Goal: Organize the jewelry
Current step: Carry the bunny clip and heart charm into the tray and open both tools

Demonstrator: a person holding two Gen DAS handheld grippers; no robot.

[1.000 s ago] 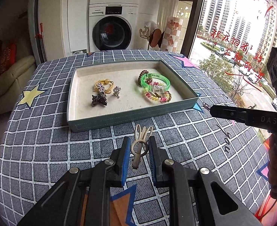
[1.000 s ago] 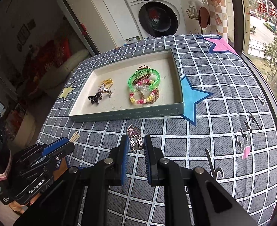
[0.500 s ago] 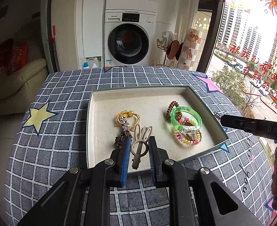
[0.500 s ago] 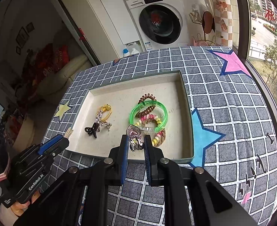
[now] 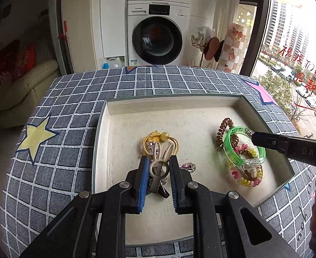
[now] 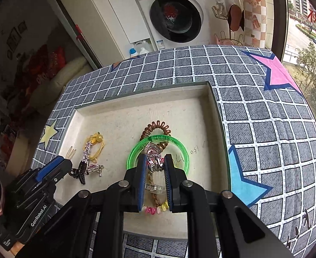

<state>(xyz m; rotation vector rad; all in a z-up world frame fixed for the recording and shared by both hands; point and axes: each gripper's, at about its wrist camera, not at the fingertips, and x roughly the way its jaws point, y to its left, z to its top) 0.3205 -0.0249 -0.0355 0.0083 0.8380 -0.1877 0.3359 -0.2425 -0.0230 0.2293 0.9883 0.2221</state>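
Observation:
A shallow cream tray (image 5: 179,116) (image 6: 136,116) lies on the checked cloth. My left gripper (image 5: 157,169) is shut on a beige rabbit-ear hair clip (image 5: 160,161), held over the tray's left pile: a yellow hair tie (image 5: 160,138), a silver star clip (image 6: 87,150) and a dark clip (image 6: 80,169). My right gripper (image 6: 155,163) is shut on a silver pink-heart clip (image 6: 152,153), held over a green bangle (image 6: 158,152) (image 5: 241,148), a brown coil tie (image 6: 155,128) and a pink-yellow coil tie (image 5: 248,178).
A small pink-stone clip (image 5: 188,166) lies in the tray beside my left fingers. The table's far edge faces a washing machine (image 5: 158,34). A sofa (image 5: 18,81) stands left, a window on the right.
Both grippers moved forward from over the cloth to over the tray, each still holding its clip. The left is now above the left pile, the right above the bangle.

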